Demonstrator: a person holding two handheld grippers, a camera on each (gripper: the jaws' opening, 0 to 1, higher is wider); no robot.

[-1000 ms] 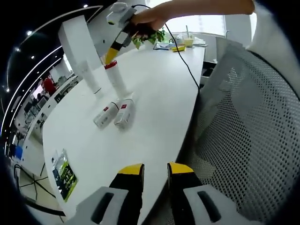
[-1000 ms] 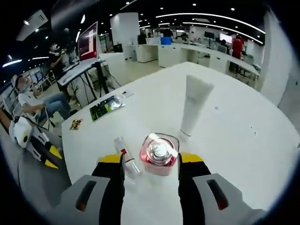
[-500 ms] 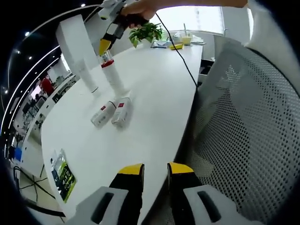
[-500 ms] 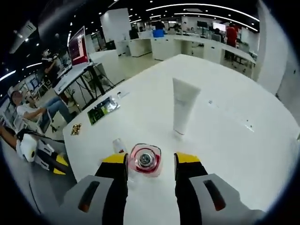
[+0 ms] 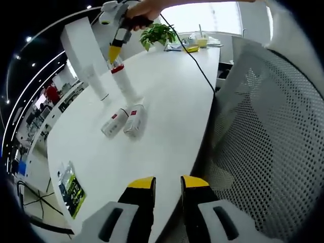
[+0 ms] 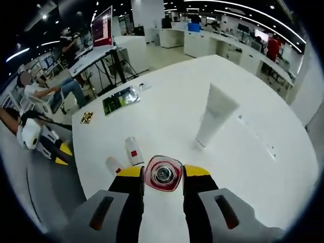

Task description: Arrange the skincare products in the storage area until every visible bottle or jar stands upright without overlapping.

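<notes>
We see a smooth white desk (image 5: 167, 101) with a curved edge, and beside it a chair (image 5: 263, 131) whose back is white perforated mesh. On the desk stands a tall white bottle (image 5: 123, 81) with a red collar and a clear faceted cap; in the right gripper view that cap (image 6: 163, 173) shows from above as a rounded square of pinkish glass with a dark centre. Near the bottle a flat-topped white tube (image 5: 93, 76) stands on its cap, tapering downward; the same tube (image 6: 215, 119) appears beyond the right tongs (image 6: 163, 174). Two small white bottles (image 5: 125, 121) with red labels lie on their sides, side by side and touching or nearly so, just beside the foot of the tall bottle. A green and black leaflet (image 5: 70, 188) lies flat near the desk edge.

The right tongs (image 5: 115, 53), yellow-tipped, pinch the cap of the tall bottle from above, one yellow tip on either side of it. The left tongs (image 5: 168, 183) hang over the desk edge, their tips a narrow gap apart, with nothing between them.

The left gripper view adds a potted plant (image 5: 158, 34) and a black cable (image 5: 197, 61) trailing across the desk. The right gripper view shows an open office with further desks beyond.
</notes>
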